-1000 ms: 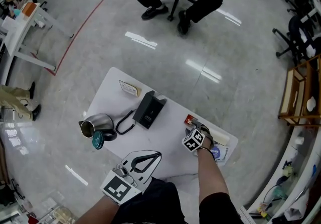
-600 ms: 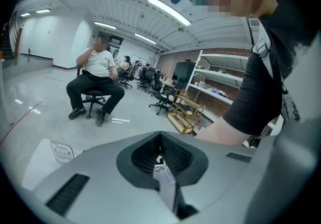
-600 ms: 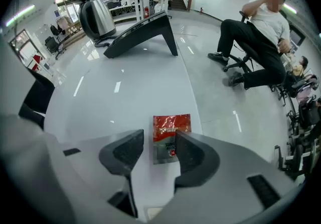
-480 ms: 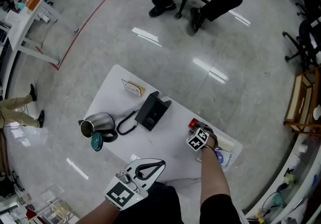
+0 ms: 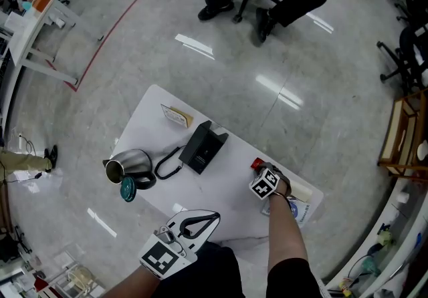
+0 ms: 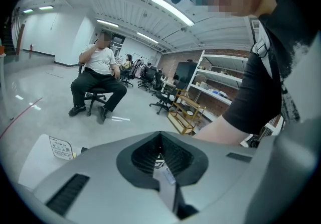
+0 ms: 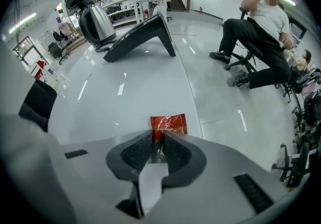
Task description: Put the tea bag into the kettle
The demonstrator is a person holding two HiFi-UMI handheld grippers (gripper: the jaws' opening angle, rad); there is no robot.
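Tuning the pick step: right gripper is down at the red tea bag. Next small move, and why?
Probably lift the right gripper straight up slightly. Its jaws have just been closing and now pinch the tea bag by its near edge; the bag lies flat on the table. The kettle stands at the table's other end, so the bag should clear the surface first.
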